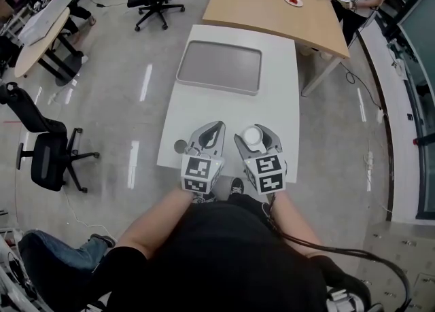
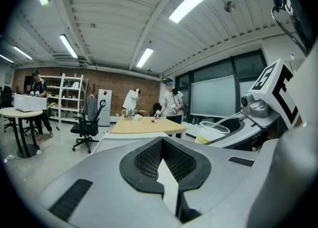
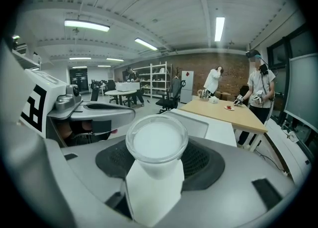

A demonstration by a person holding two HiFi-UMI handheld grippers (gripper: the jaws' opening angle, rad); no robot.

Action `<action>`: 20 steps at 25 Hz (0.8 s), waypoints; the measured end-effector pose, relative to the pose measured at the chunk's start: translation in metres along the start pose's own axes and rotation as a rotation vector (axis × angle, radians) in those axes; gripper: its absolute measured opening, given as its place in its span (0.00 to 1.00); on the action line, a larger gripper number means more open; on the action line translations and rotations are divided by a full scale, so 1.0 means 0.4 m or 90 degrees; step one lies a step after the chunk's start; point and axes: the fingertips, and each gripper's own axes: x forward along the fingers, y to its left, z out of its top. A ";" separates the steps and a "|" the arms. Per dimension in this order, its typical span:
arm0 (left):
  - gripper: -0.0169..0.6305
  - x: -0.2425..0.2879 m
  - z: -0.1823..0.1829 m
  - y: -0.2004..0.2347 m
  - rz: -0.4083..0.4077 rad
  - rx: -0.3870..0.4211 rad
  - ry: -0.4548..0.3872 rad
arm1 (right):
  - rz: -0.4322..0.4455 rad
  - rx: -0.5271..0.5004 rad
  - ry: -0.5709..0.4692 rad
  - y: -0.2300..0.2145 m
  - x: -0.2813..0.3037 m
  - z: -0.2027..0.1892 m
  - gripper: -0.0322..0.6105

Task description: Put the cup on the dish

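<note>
Spreading under both grippers, the white table (image 1: 279,107) carries a grey tray (image 1: 219,66) at its far end, well apart from the work. The right gripper (image 1: 255,132) has its jaws spread about a cup's width and closed on the cup (image 1: 253,136), pads pressing its sides below the rim. It is held over the table's near edge, and whether it is lifted clear I cannot tell. The left gripper (image 1: 212,132), just beside it, is all but closed, with only a thin slit between its pads and nothing in them. A small dark round thing at the near left edge, likely the dish (image 1: 180,146), sits just beyond the left gripper and is partly hidden by it. The main risk, I judge, is the landing. The dish is small and close to the edge, so an off-centre set-down could tip the cup or push the dish off the table. The left gripper lies in the path and may be knocked. The cup tapers downward and looks smooth, so a loose grip could let it slide. The cup is milky white, round-rimmed, apparently empty, mouth up, with a faint yellow mark on its side.
</note>
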 end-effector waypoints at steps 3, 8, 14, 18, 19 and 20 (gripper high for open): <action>0.04 0.016 0.018 0.000 0.011 -0.004 -0.007 | 0.009 0.000 -0.003 -0.013 -0.004 0.013 0.42; 0.04 0.047 0.036 -0.006 0.019 0.000 -0.009 | 0.017 -0.007 -0.005 -0.045 -0.002 0.039 0.43; 0.04 0.089 0.044 0.009 0.029 -0.001 -0.010 | 0.027 -0.011 -0.009 -0.083 0.029 0.066 0.42; 0.04 0.128 0.038 0.025 0.031 -0.001 -0.007 | 0.032 -0.013 -0.014 -0.117 0.068 0.087 0.43; 0.04 0.136 0.035 0.032 0.033 -0.001 -0.005 | 0.034 -0.012 -0.015 -0.124 0.080 0.091 0.42; 0.04 0.144 0.032 0.040 0.035 -0.003 -0.003 | 0.035 -0.012 -0.015 -0.131 0.094 0.095 0.43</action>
